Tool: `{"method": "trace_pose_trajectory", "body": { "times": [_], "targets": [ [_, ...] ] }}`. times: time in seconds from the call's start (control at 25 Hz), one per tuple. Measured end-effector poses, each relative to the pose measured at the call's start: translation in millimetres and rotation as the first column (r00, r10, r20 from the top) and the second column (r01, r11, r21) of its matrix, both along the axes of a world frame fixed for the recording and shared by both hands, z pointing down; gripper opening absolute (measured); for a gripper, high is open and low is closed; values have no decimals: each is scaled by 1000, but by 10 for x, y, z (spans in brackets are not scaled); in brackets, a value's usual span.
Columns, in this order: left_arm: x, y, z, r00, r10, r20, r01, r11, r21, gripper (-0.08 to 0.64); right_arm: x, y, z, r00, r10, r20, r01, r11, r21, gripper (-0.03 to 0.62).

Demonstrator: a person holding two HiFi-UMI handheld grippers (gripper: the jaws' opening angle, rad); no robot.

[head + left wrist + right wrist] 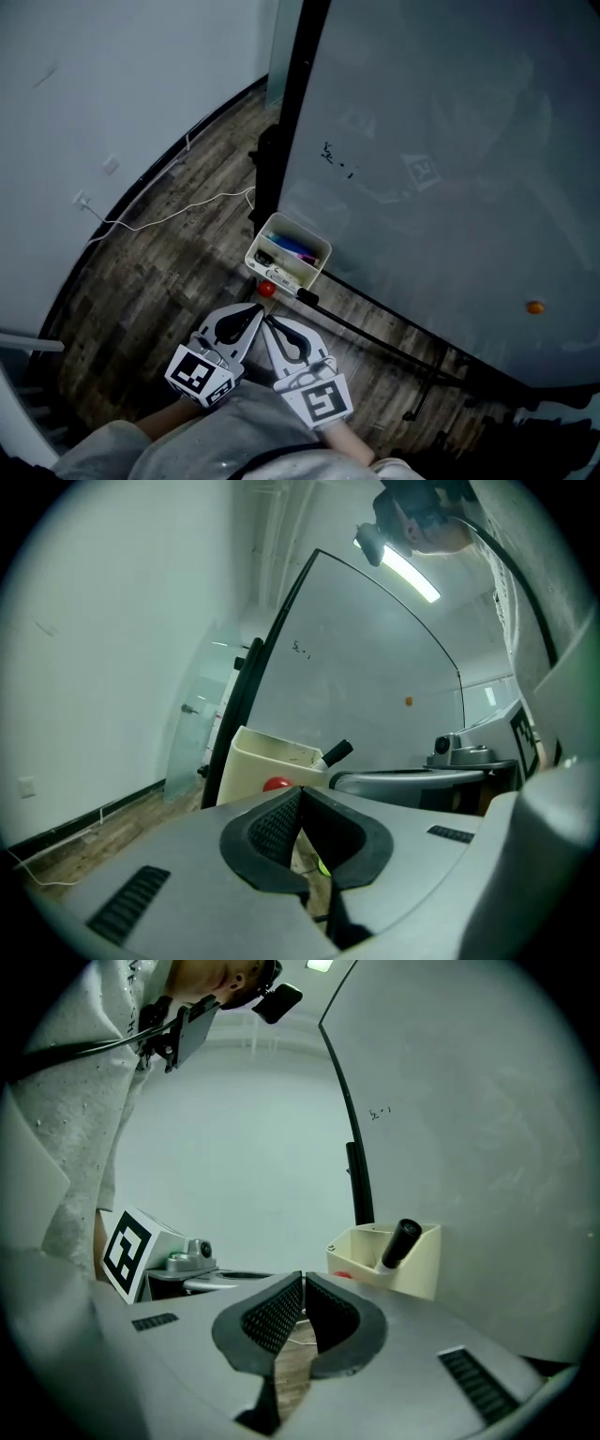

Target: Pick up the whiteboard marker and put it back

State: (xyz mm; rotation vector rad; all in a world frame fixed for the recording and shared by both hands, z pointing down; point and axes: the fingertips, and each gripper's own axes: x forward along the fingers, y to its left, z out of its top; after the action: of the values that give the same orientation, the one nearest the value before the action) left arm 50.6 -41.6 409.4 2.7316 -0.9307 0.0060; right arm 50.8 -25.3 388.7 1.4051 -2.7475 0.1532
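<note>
While both grippers idle low in frame, here's my read of the head view.

- **Board and floor:** The whiteboard [450,187] fills the right side. The wood floor [159,281] is lower left, with a white cable [217,198] trailing across it.
- **Tray:** A cream tray [284,277] hangs at the board's lower left corner, about frame centre.
- **Grippers:** The left gripper [259,308] and right gripper [268,322] sit just below the tray, tips just beside each other and aimed at it. In their own views each has its jaws pressed together with nothing between them.
- **Marker:** The whiteboard marker [302,295] is in the tray, leaning out over the near edge with its black cap outward.
- **Small stuff:** A red round thing [267,290] sits on the tray front, just beside the marker. There's a small orange dot [534,307] on the board, far right.

I judge the pick not under way, since the marker is parked and neither gripper has it.

Risks from here:
- **Closed jaws:** If I go in without opening, I just shove the marker. It's leaning and loosely seated, so a nudge could tip it out onto the floor.
- **Tip clearance:** The two tips are nearly together, so opening one could foul the other. I'd back one off first.
- **Cap grip:** A grip on the cap alone may pull the cap off and leave the body behind.
- **Red thing and tray:** A wide approach could knock the red thing, or jolt the tray on its mount.
</note>
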Motion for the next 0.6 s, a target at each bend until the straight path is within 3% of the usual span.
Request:
{"method": "trace_pose_trajectory", "body": {
  "times": [0.16,0.4,0.44,0.48,0.6],
  "targets": [
    [76,60,-19,1000,-21,17,20,999,50,14,159,52,51,999,-30,-30,29,999,-27,20],
    [31,-6,-25,993,-122,5,121,992,43,14,526,6,98,999,12,-32,-14,997,-74,21],
    [21,-28,-33,991,-137,-1,137,990,46,14,576,-14,102,1000,15,-27,-17,997,-80,51],
    [12,-52,-41,989,-151,-6,151,987,50,14,620,-39,96,1000,16,-21,-18,996,-82,120],
    [-8,-106,-64,984,-180,-12,180,982,64,14,723,-131,27,1000,29,-2,-29,998,-54,126]
  ]
}}
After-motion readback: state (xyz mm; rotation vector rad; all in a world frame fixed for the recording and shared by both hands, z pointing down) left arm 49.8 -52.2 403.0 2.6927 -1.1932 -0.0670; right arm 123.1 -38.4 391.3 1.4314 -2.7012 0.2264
